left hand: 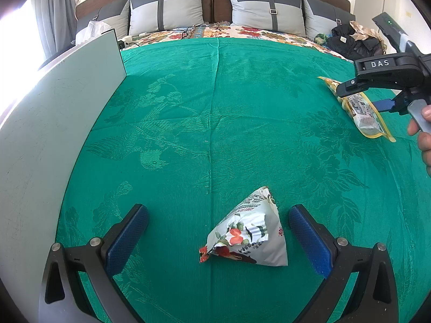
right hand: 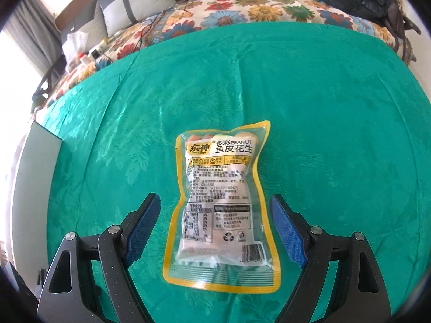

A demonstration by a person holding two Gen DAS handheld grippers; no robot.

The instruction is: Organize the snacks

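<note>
Two snack packs lie on the green cover (left hand: pixel 215 107) of the bed, well apart, and neither is held. In the right wrist view the right gripper (right hand: pixel 215 231) hangs over the yellow-edged peanut packet (right hand: pixel 219 204), which lies flat with its long side running from 6 to 12 o'clock; the jaws stand wide, one on each side of the packet's lower half, the blue pads clear of it. In the left wrist view the left gripper (left hand: pixel 218 237) has its jaws just as wide around the crumpled white flowered bag (left hand: pixel 249 232), not touching it, and the peanut packet sits out at 2 o'clock under the other tool. A pale grey board (left hand: pixel 54 113) stands at 9 o'clock, perhaps where the snacks belong. The step in hand looks like lining up for a pick. Next, each tool must sink to the cover and close across its pack.
</note>
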